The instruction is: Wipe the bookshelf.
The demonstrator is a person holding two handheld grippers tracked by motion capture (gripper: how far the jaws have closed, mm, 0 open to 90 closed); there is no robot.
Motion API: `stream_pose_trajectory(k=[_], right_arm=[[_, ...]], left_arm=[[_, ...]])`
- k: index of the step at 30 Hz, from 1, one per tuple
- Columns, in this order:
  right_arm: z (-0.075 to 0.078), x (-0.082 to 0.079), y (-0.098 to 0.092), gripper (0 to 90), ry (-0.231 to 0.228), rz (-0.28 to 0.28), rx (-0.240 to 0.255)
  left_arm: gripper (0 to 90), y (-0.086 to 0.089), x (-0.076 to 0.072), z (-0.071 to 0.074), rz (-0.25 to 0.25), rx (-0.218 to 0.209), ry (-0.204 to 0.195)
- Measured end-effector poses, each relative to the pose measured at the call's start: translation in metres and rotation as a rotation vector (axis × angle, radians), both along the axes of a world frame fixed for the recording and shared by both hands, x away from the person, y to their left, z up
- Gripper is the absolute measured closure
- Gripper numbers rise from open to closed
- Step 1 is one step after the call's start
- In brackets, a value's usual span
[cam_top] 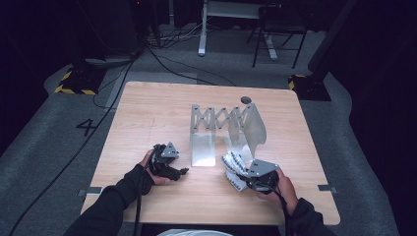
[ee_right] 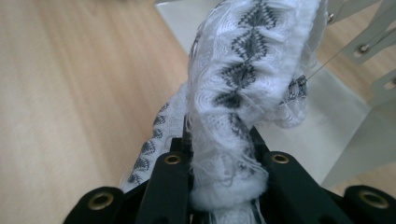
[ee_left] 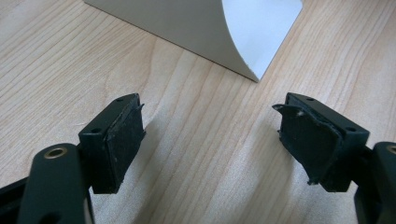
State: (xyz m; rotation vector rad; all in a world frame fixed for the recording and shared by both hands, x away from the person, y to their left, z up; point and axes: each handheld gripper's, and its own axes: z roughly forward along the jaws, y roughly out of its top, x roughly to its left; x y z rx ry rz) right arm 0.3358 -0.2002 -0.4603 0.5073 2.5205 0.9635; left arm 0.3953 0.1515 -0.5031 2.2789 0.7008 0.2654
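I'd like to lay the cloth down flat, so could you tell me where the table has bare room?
Bare wood: the left part of the table, beyond the left gripper, and the strip behind the metal rack. Crowded: around the right gripper holding the cloth.

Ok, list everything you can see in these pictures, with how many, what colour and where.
Table: one, light wood, centre of the high view.
Rack: one, silvery metal, accordion-style with flat end plates, middle of the table.
Cloth: one, white with dark grey zigzag pattern, bunched, near the rack's right plate.
Chair: one, dark, on the floor beyond the table.
Cables: several, black, on the grey floor at left.
Left gripper: black, jaws wide apart over bare table.
Right gripper: black, clamped on the cloth.
Sleeves: two, dark, bottom edge.
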Motion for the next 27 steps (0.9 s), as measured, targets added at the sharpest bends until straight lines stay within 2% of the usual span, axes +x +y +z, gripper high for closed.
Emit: stream_pose_trajectory(k=[5, 8, 14, 18, 20, 24, 27], right_arm=[[-0.007, -0.016, -0.006, 78.1, 0.042, 0.064, 0.006], [-0.011, -0.024, 0.000, 77.6, 0.063, 0.117, -0.009], [-0.016, -0.031, 0.011, 74.3, 0.077, 0.178, -0.032], [-0.017, -0.028, 0.015, 67.8, 0.074, 0.175, -0.042], [-0.015, -0.028, 0.014, 65.4, 0.069, 0.167, -0.031], [-0.009, -0.028, 0.011, 58.4, 0.054, 0.147, -0.017], [0.001, -0.028, 0.007, 53.4, 0.024, 0.133, 0.000]], left_arm=[[21.8, 0.000, 0.000, 0.000, 0.000, 0.000, 0.000], [21.7, 0.000, 0.000, 0.000, 0.001, 0.001, 0.000], [21.7, 0.000, 0.000, 0.000, 0.001, 0.000, 0.000], [21.7, 0.000, 0.000, 0.000, 0.000, 0.000, 0.000], [21.7, 0.000, 0.000, 0.000, 0.000, 0.001, -0.001], [21.6, 0.000, 0.000, 0.000, 0.000, 0.000, 0.000], [21.7, 0.000, 0.000, 0.000, -0.001, 0.001, 0.000]])
